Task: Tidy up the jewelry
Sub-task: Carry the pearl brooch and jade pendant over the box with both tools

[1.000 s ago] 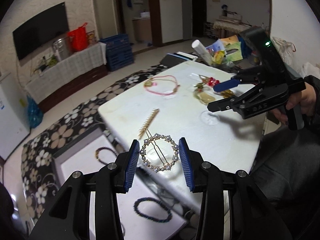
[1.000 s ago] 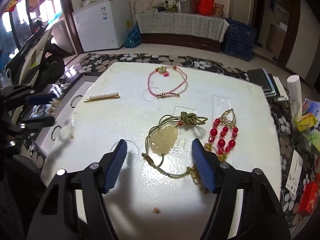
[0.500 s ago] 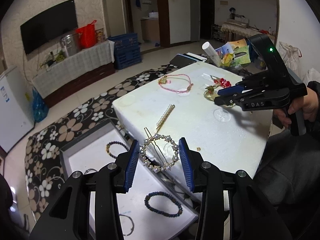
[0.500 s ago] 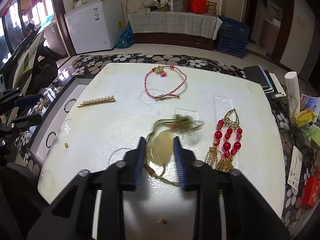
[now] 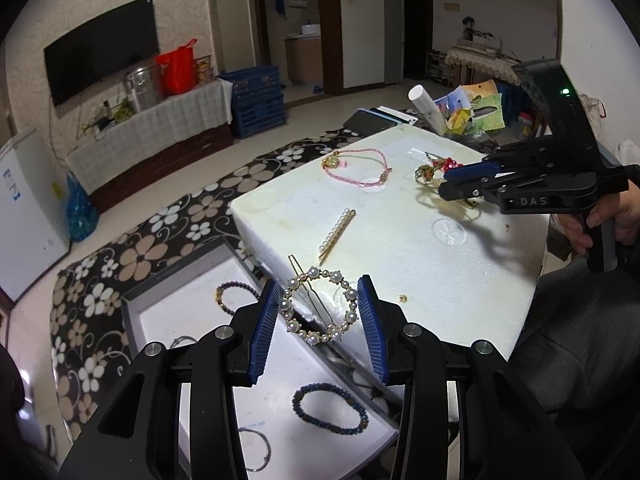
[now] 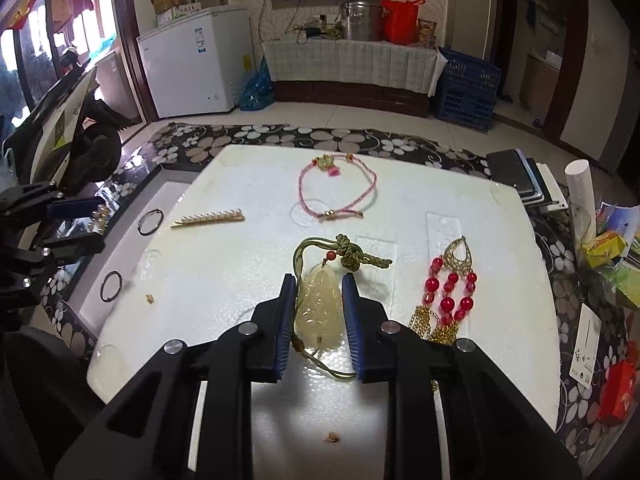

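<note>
The left claw grips a pearl ring hair clip between its blue pads, holding it in the air above the edge of the white foam surface and the open tray beside it. In the tray lie a dark beaded bracelet, a second beaded bracelet and thin wire rings.

The right claw is clamped on a pale carved jade pendant, its pads pressing both sides of the stone while the green knotted cord trails onto the surface. Just to the right of it lies a red bead and gold chain earring. Farther back rest a pink cord bracelet and a pearl bobby pin, well apart from each other.
</note>
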Action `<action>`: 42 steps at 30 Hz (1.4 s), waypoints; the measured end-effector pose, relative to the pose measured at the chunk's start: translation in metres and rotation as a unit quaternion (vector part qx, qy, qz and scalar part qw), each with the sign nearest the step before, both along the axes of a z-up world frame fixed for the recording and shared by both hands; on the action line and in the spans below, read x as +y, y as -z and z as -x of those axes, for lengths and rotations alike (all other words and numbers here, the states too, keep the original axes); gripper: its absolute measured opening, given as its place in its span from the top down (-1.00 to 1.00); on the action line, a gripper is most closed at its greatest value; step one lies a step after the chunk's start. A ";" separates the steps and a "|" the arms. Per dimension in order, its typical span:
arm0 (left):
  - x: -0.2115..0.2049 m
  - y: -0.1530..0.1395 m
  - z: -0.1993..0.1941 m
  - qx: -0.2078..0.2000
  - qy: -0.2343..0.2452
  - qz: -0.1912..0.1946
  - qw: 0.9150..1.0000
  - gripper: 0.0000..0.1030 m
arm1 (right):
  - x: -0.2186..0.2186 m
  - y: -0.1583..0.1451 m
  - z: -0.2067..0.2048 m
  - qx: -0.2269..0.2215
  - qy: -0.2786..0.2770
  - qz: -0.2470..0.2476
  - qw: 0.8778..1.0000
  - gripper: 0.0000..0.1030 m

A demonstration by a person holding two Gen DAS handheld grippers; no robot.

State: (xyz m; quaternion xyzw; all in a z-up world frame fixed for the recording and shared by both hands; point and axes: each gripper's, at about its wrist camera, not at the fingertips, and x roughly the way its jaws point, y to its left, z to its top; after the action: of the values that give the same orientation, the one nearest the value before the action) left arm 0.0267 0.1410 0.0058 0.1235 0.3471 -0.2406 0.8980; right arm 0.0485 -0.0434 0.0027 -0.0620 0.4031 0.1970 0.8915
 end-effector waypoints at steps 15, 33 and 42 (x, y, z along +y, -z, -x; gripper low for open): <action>0.048 0.008 0.001 0.010 -0.053 0.003 0.999 0.17 | 0.055 -0.029 0.023 -0.037 -0.077 -0.034 0.996 0.54; 0.115 0.064 -0.095 0.079 -0.138 -0.015 0.987 0.17 | 0.191 0.020 0.053 0.050 -0.204 -0.016 0.978 0.54; 0.121 0.088 -0.131 0.091 -0.149 -0.025 0.984 0.18 | 0.218 0.057 0.054 0.070 -0.177 0.022 0.981 0.54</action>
State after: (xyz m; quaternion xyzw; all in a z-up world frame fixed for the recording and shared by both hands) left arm 0.1572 0.2619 -0.0818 0.0701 0.4477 -0.1057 0.8851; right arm -0.0051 0.1745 -0.0547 -0.1380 0.4516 0.3465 0.8105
